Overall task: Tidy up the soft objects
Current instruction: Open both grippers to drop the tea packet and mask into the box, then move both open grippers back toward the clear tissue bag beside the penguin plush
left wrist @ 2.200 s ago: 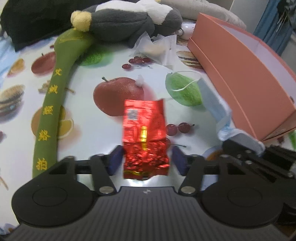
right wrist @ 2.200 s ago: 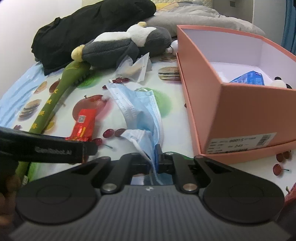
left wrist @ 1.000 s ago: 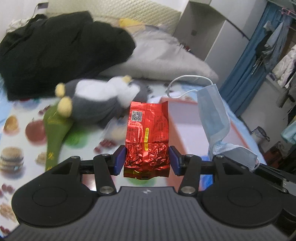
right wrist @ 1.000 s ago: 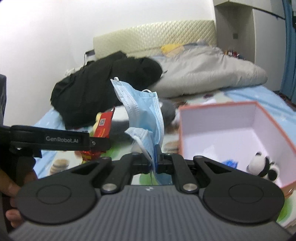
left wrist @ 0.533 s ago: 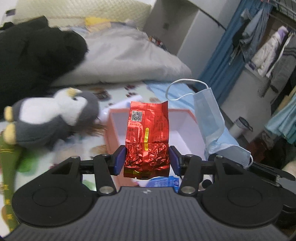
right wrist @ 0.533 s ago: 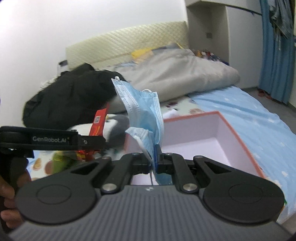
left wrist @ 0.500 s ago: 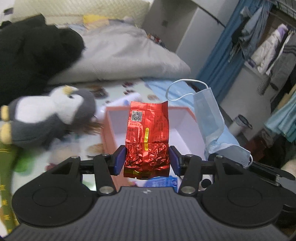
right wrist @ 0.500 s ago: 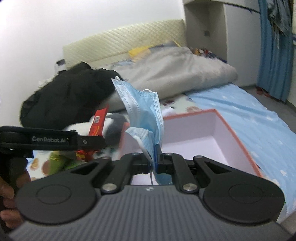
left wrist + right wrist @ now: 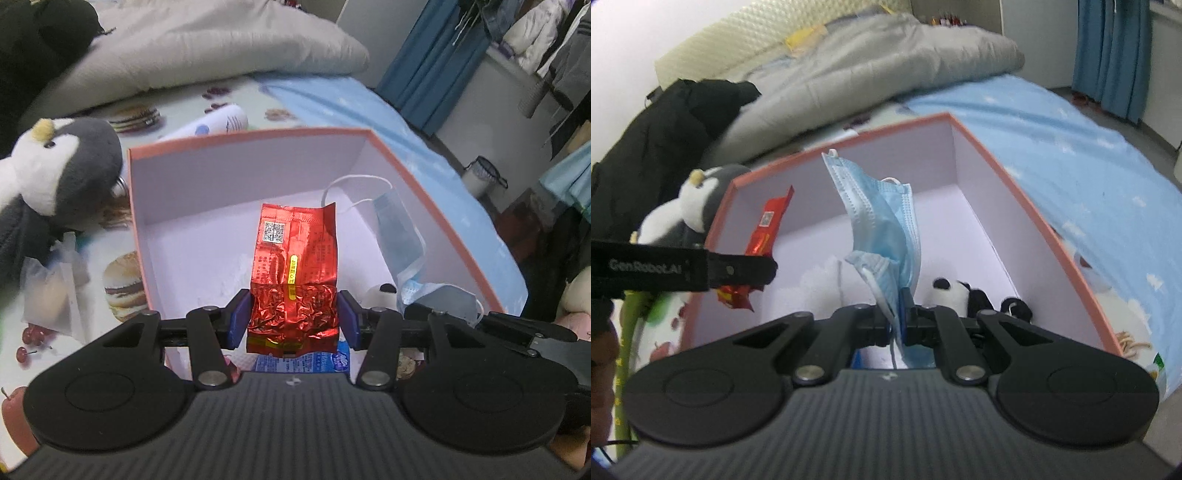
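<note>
My left gripper point(image 9: 291, 319) is shut on a red foil packet point(image 9: 295, 266) and holds it above the open pink box point(image 9: 258, 140). My right gripper point(image 9: 899, 314) is shut on a blue face mask point(image 9: 882, 229), also above the box point(image 9: 1015, 188). The mask shows at the right in the left wrist view point(image 9: 400, 240); the packet point(image 9: 764, 236) and left gripper show at the left in the right wrist view. Inside the box lie a small panda plush point(image 9: 967, 293) and a blue packet point(image 9: 306, 363).
A grey-and-white penguin plush point(image 9: 55, 177) lies left of the box on the fruit-print sheet point(image 9: 122, 280). A clear plastic bag point(image 9: 51, 291), a white tube point(image 9: 214, 123), a grey duvet point(image 9: 207, 44) and black clothing point(image 9: 657, 147) lie around. A green plush strip point(image 9: 629, 332) is at the left.
Both grippers, still holding the packet and the mask, have moved forward and tilted down over the box, which now fills both views.
</note>
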